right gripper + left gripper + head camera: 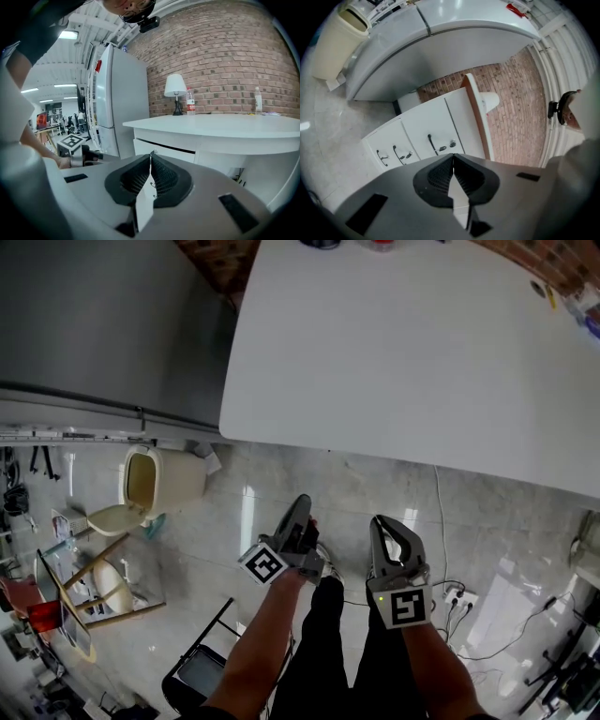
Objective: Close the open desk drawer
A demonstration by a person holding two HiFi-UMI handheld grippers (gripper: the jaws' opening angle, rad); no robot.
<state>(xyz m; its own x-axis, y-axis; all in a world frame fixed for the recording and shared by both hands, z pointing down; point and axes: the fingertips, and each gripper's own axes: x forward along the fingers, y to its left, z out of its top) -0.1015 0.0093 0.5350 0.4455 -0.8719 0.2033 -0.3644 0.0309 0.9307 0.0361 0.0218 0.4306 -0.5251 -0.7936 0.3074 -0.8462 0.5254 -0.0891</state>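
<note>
The white desk [394, 362] fills the upper right of the head view, and both grippers hang below its front edge, over the floor. In the left gripper view the white drawer unit [422, 136] shows its fronts with black handles [433, 143]; the fronts look flush. The left gripper [453, 157] [300, 504] is shut and holds nothing, a short way off the drawers. A drawer front [164, 152] with a dark gap above it shows under the desk top in the right gripper view. My right gripper [150, 154] [382, 524] is shut too, on nothing.
A grey fridge [94, 324] stands left of the desk, with a cream waste bin [155, 479] in front of it. A lamp [176, 89] and a bottle [190, 103] stand on the desk. A power strip [459, 601] with cables lies on the floor at the right; a black chair [202, 667] is behind.
</note>
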